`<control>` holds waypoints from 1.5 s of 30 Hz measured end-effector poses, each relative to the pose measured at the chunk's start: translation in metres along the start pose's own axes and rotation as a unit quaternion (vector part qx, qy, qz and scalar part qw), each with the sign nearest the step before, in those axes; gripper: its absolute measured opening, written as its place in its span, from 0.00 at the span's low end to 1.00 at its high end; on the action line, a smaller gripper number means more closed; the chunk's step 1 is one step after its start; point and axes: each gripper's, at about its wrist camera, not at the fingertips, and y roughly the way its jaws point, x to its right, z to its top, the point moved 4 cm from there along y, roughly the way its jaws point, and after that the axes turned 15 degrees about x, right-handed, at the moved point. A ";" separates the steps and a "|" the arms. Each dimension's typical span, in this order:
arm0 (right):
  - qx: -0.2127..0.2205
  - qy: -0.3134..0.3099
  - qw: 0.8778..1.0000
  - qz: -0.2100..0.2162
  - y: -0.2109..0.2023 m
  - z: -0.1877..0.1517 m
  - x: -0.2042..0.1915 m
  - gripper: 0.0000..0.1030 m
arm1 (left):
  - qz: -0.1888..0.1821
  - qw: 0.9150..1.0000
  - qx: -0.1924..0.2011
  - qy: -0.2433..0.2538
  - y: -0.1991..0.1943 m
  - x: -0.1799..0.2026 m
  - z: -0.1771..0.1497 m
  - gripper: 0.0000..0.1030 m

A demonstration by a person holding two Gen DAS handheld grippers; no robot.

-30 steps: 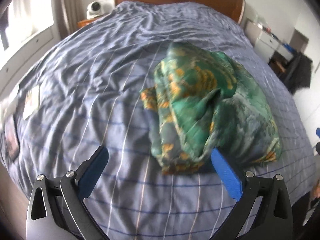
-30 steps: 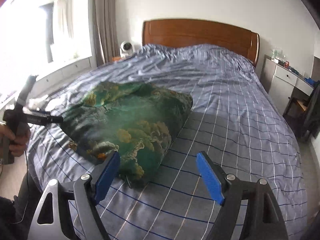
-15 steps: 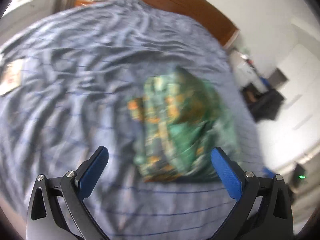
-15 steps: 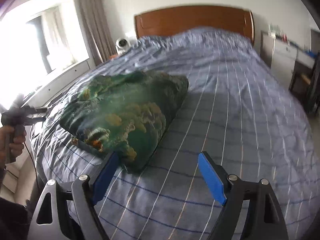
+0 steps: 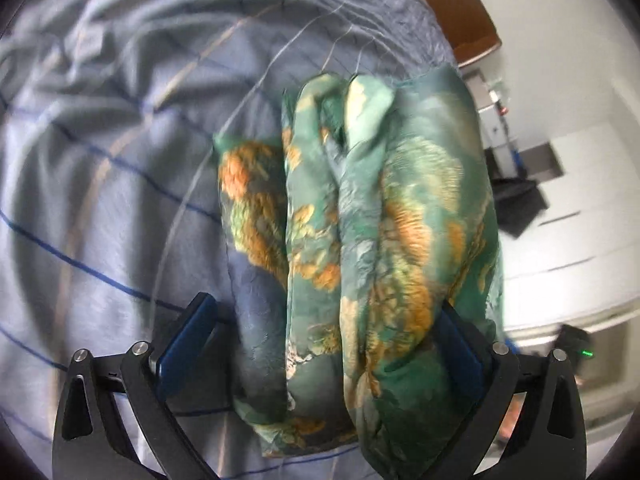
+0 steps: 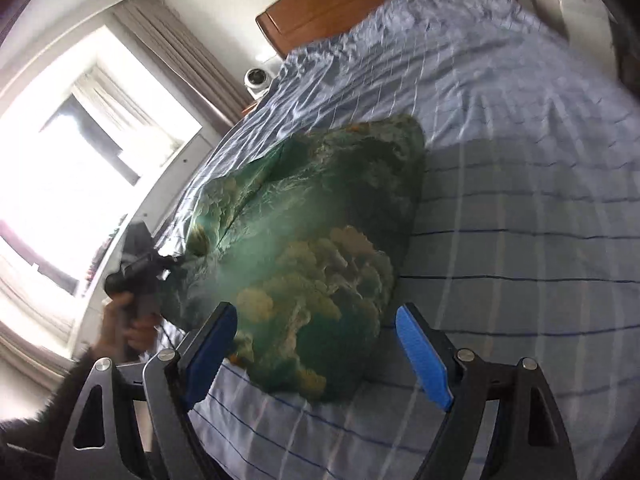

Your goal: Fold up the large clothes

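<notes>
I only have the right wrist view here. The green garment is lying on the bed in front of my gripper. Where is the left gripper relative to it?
Observer: The left gripper is open, straddling the near end of the folded green garment, one finger on each side.
Operator: Is the cloth pinched there?
Observer: No. In the left wrist view the blue pads stand wide apart; the left one is clear of the fabric.
Operator: What does that end of the garment look like?
Observer: Several rolled folds run lengthwise side by side, with orange patches and a dark blue patch. It is bundled, not flat.
Operator: And my gripper?
Observer: The right gripper is open, with the garment's corner between its fingers.
</notes>
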 end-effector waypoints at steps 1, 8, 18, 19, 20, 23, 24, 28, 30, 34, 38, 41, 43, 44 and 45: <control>-0.013 0.016 1.000 0.008 0.015 -0.002 0.008 0.81 | -0.006 1.000 0.001 -0.001 0.002 0.000 -0.001 1.00; -0.056 0.099 0.991 0.066 0.083 -0.021 0.047 0.81 | -0.050 0.999 -0.021 -0.008 0.026 -0.002 0.002 1.00; -0.068 0.114 0.987 0.092 0.127 -0.019 0.039 0.86 | -0.052 0.998 -0.021 0.000 0.046 0.014 0.008 0.82; -0.060 0.094 0.989 0.092 0.121 -0.016 0.030 0.82 | -0.054 0.998 -0.016 0.010 0.040 0.019 0.009 0.74; -0.052 0.079 0.991 0.094 0.117 -0.014 0.025 0.80 | -0.056 0.998 -0.013 0.016 0.036 0.023 0.010 0.69; -0.035 0.041 0.993 0.108 0.104 -0.003 0.008 0.75 | -0.065 0.997 0.001 0.028 0.024 0.039 0.014 0.66; -0.028 0.026 0.993 0.113 0.101 0.002 0.002 0.75 | -0.072 0.997 0.007 0.031 0.021 0.046 0.017 0.66; 0.016 -0.006 0.990 0.138 0.079 0.040 -0.010 0.75 | -0.096 0.994 0.036 0.049 0.020 0.083 0.046 0.66; 0.030 -0.017 0.989 0.142 0.078 0.064 -0.008 0.75 | -0.099 0.992 0.045 0.062 0.020 0.096 0.056 0.66; 0.042 -0.016 0.988 0.146 0.087 0.101 0.008 0.75 | -0.094 0.991 0.049 0.079 0.034 0.113 0.072 0.66; 0.043 0.006 0.989 0.140 0.108 0.127 0.039 0.75 | -0.079 0.993 0.039 0.079 0.056 0.107 0.079 0.67; 0.028 0.037 0.990 0.133 0.133 0.136 0.069 0.75 | -0.057 0.996 0.024 0.072 0.089 0.090 0.076 0.72; -0.006 0.069 0.990 0.119 0.154 0.120 0.091 0.76 | -0.033 0.999 0.002 0.043 0.114 0.066 0.065 0.81; -0.025 0.085 0.990 0.108 0.165 0.112 0.101 0.79 | -0.036 0.999 0.003 0.033 0.117 0.058 0.062 0.88; -0.041 0.100 0.990 0.096 0.174 0.103 0.111 0.87 | -0.046 0.998 0.021 0.035 0.111 0.053 0.057 0.90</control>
